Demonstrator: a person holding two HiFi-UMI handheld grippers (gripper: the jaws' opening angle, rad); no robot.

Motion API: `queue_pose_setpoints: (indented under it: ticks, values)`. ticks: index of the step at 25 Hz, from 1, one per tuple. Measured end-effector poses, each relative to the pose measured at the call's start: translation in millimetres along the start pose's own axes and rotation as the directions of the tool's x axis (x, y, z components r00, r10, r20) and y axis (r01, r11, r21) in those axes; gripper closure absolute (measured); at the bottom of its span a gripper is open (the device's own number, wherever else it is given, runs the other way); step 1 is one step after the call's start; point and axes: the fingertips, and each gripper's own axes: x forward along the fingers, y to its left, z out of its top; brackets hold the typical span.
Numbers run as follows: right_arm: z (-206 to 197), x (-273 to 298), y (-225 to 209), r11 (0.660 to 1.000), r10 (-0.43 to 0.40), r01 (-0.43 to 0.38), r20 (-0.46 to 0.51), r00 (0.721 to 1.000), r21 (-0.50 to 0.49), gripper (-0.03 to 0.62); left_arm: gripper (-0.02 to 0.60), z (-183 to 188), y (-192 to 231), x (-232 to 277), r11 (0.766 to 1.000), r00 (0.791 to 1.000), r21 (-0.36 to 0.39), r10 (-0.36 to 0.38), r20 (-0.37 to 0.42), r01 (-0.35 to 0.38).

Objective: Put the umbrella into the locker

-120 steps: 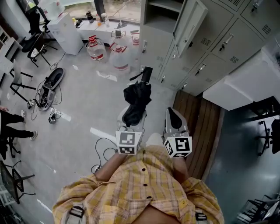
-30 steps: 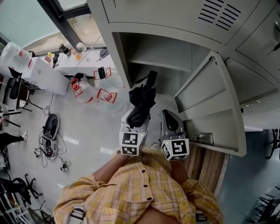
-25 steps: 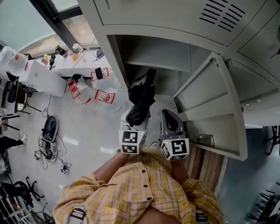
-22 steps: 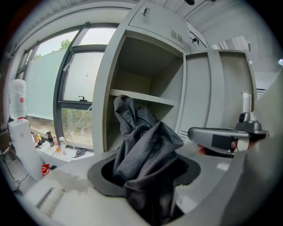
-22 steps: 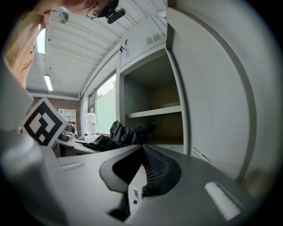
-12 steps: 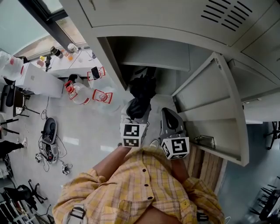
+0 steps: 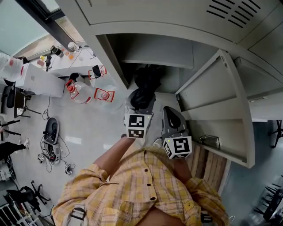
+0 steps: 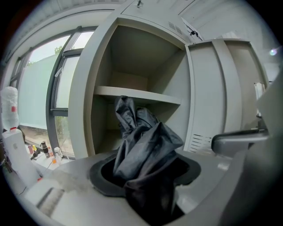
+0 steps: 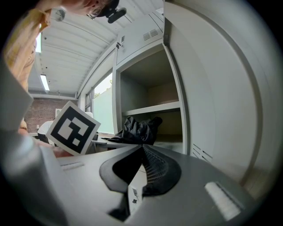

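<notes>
In the head view my left gripper (image 7: 140, 105) is shut on a folded black umbrella (image 7: 144, 88) whose far end reaches into the open grey locker (image 7: 155, 53). From the left gripper view the crumpled umbrella (image 8: 146, 145) fills the space between the fingers of that gripper (image 8: 148, 174), straight in front of the lower compartment under a shelf (image 8: 138, 95). The locker door (image 7: 215, 100) stands swung open to the right. My right gripper (image 7: 170, 118) hovers beside the left one, shut and holding nothing; in the right gripper view its tips (image 9: 141, 149) meet, with the umbrella (image 9: 139, 128) beyond them.
Large water bottles (image 7: 82, 92) and a white cabinet (image 7: 35, 80) stand on the floor to the left. Cables and a device (image 7: 49, 141) lie further left. A wooden strip (image 7: 208, 165) runs along the locker row at the right. More shut locker doors (image 7: 230, 13) sit above.
My left gripper has carried the umbrella forward, so its far end now sits inside the locker opening. The right gripper has stayed about where it was.
</notes>
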Motion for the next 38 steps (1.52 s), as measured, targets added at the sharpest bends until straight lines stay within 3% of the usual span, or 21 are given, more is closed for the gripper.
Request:
queue_pose_setpoints:
  ticks: [15, 38]
  values:
    - [-0.3, 0.7, -6.2, 0.999, -0.009, 0.010, -0.002, 1.000, 0.049, 0.597, 0.318, 4.3, 4.6, 38.1, 0.999, 1.000, 0.027, -0.017, -0.021, 0.017]
    - [-11.9, -3.4, -18.2, 0.999, -0.024, 0.025, -0.019, 1.000, 0.036, 0.597, 0.308, 14.1, 12.8, 103.4, 0.997, 0.999, 0.070, 0.046, -0.028, -0.044]
